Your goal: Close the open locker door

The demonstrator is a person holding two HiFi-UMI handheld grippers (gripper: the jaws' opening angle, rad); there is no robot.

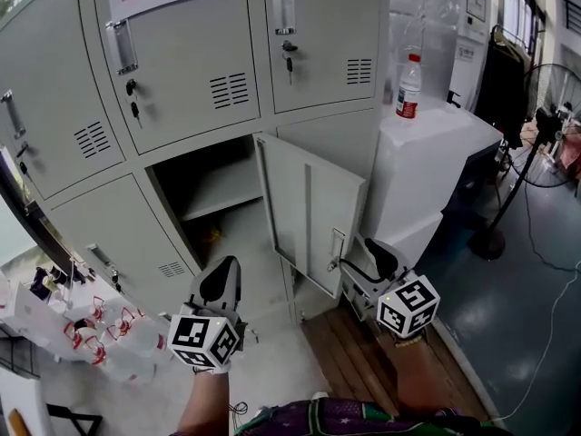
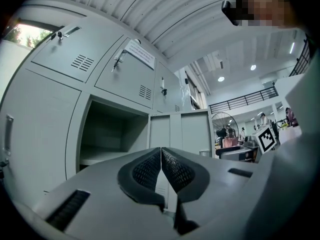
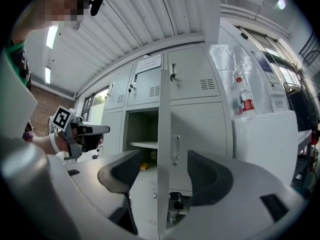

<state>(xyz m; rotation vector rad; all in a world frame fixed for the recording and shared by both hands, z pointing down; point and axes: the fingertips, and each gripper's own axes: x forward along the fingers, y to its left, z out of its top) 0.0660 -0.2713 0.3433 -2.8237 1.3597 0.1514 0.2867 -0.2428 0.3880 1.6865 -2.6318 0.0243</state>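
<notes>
One locker door point(image 1: 309, 209) stands open in the lower row of the grey lockers point(image 1: 182, 71). It is hinged at the right side of its compartment point(image 1: 204, 175) and swung out toward the person. Its free edge, with the latch, lies just at the right tool point(image 1: 361, 260). In the right gripper view that edge stands upright between the tool's spread jaws. Neither pad presses on it, so the tool is released. The left tool point(image 1: 221, 282) hovers in front of the open compartment, left of the door and apart from it, with its jaws clenched together on nothing. Inside the compartment are a shelf point(image 1: 222, 193) and, below it, a small yellow thing point(image 1: 213, 236). Right of the lockers, a water bottle point(image 1: 409, 87) stands upright on a white cabinet point(image 1: 445, 153).
</notes>
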